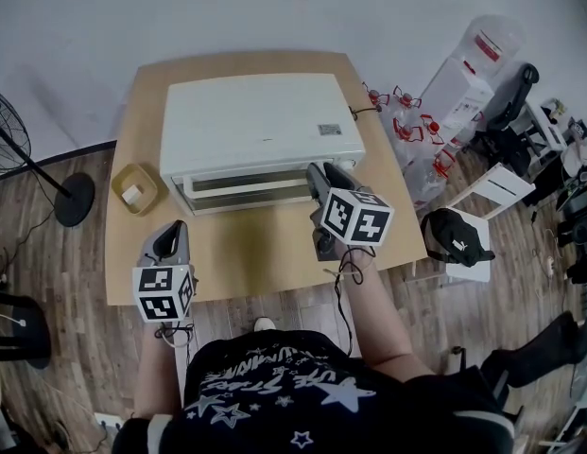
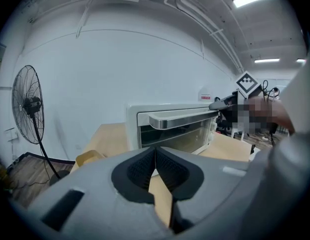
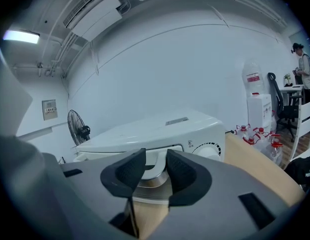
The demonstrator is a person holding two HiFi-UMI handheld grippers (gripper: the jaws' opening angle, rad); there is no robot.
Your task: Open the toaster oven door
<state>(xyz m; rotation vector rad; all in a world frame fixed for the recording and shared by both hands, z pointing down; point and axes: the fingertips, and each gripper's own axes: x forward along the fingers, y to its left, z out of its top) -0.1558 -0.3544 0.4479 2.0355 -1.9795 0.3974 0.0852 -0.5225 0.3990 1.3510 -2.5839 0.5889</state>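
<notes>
A white toaster oven (image 1: 260, 126) stands at the back of the wooden table (image 1: 255, 253), its glass door upright and closed behind a long bar handle (image 1: 246, 185). My right gripper (image 1: 321, 173) is at the right end of that handle. In the right gripper view its pads (image 3: 180, 171) press on both sides of the white handle end (image 3: 154, 170). The left gripper (image 1: 170, 239) hovers over the table's front left, apart from the oven. Its jaws (image 2: 155, 156) are shut with nothing between them. From the left gripper view, the oven (image 2: 174, 129) stands ahead.
A small tan dish (image 1: 134, 189) sits on the table left of the oven. A standing fan (image 1: 9, 140) is on the floor at the left. Water bottles (image 1: 406, 126) and a chair with a dark bag (image 1: 458, 239) crowd the right side.
</notes>
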